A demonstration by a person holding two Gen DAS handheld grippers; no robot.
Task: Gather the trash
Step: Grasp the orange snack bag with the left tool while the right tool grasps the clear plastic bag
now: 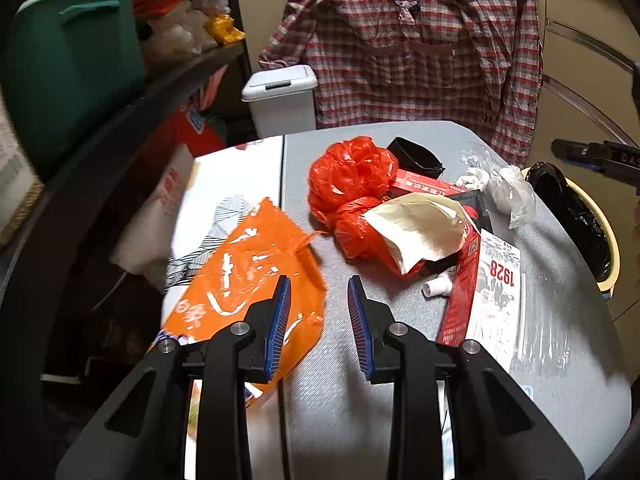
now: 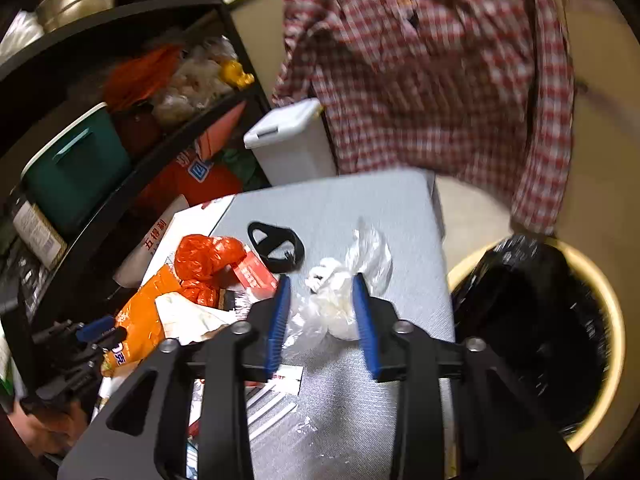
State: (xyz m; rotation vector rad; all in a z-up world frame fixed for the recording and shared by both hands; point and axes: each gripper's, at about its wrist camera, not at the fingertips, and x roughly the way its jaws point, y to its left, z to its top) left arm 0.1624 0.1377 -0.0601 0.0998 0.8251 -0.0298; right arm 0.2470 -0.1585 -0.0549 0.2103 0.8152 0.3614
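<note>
While both grippers hang over the grey table [image 1: 560, 352], the scene reads as follows, nearest first.

Left gripper [image 1: 319, 286]: jaws partly apart, nothing between the blue pads; its left finger overlaps the orange bag in the picture, contact cannot be told.
Right gripper [image 2: 321, 284]: jaws partly apart, astride the clear plastic bag [image 2: 340, 300]; whether the pads press on it cannot be told.
Orange bag [image 1: 256, 264]: one, printed in white, lying across the seam between the table and a white patterned board [image 1: 224, 184].
White slip [image 1: 498, 304]: one, flat on the table, reading "1928" in red.
Red carton [image 1: 464, 280]: one, flattened, just beside the slip; its print is too small to read.
Cream paper [image 1: 416, 228]: one crumpled sheet with ruled lines, resting on the red plastic bag [image 1: 352, 184].
Red plastic bag: one, bunched, in the middle of the pile.
Black band [image 2: 276, 246]: one looped piece, farther back on the table.
Trash bin [image 2: 600, 360]: one cream round tub lined with a black bag, beside the table's right edge; contents not visible.
White lidded bin [image 1: 280, 96]: one, behind the table, lid closed.
Checked shirt [image 1: 420, 40]: one, red and white, hanging behind.
Green tub [image 1: 72, 72]: one, on the black shelf, white lid on.
</note>
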